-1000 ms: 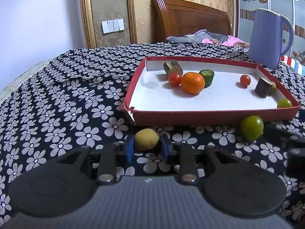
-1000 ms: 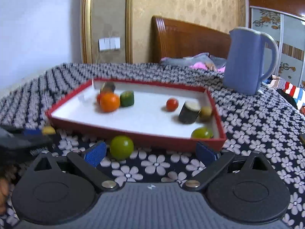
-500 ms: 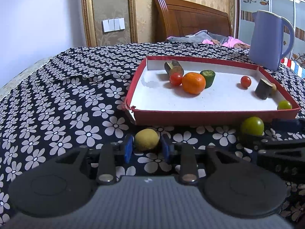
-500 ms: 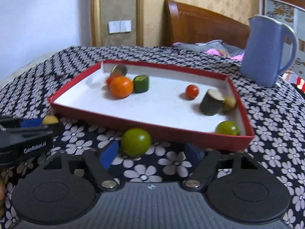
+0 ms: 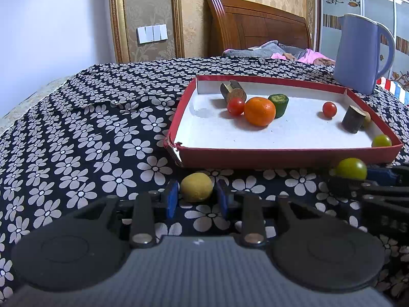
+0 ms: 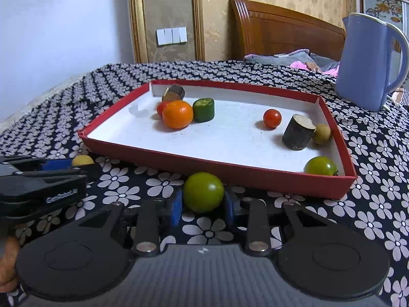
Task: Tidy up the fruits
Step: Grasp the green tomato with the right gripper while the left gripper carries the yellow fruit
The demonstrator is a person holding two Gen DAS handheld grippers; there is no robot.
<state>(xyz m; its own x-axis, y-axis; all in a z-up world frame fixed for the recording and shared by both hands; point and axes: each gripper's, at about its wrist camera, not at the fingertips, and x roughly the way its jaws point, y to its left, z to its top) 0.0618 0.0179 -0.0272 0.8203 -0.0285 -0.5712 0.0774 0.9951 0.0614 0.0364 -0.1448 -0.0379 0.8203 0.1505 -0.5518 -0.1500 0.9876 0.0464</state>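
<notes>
While right tongs (image 6: pixel 203 204) finish closing on round green tomato (image 6: pixel 203 192), left tongs (image 5: pixel 196 199) grip dull yellow fruit (image 5: pixel 196 187)

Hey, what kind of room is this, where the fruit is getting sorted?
Most likely a bedroom: a wooden headboard stands at the back, bedding lies heaped before it, and a wardrobe door shows at the right.

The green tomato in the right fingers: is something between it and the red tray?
Only the red tray's near wall stands between the green tomato and the tray floor; it must be lifted over.
</notes>
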